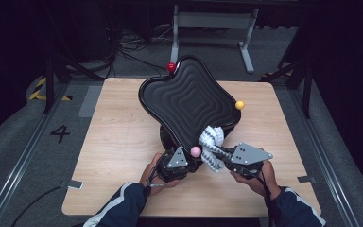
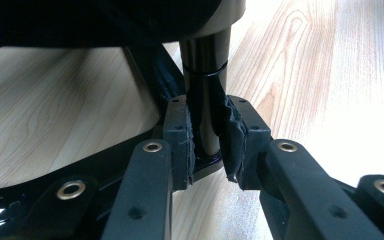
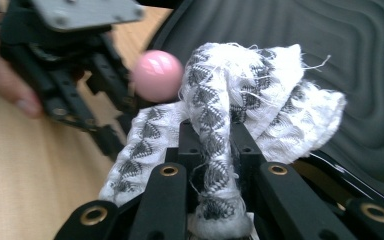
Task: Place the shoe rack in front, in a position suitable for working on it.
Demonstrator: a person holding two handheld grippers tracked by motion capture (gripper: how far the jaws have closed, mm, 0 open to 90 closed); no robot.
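Left claw [image 1: 185, 161]: seen in the high view at the near middle of the tabletop [image 1: 118, 142]; carried by the left hand [image 1: 157, 174], which comes in from the bottom edge with the forearm slanted up and to the right; a dark sleeve with white stripes is worn on that arm
Left claw state: narrow; in the left gripper view the pads are pressed on either side of the black post [image 2: 206, 100], which stands upright between them
Black post: rises from a base on the tabletop and carries the tray [image 1: 189, 101] above it
Tray: black, wavy-edged, ribbed in nested rings; held tilted over the middle of the tabletop, its far edge raised; a red ball [image 1: 171, 66] sits at its far corner, a yellow ball [image 1: 239, 105] at its right corner, a pink ball [image 1: 195, 151] at its near corner
Right claw [image 1: 220, 153]: just right of the left claw; carried by the right hand [image 1: 255, 177], whose forearm enters from the lower right and slants up and to the left
Right claw state: narrow; closed on the cloth [image 3: 230, 120]
Cloth: white with a dark zigzag pattern; bunched and pinched between the jaws, its free folds lying against the near edge of the tray beside the pink ball
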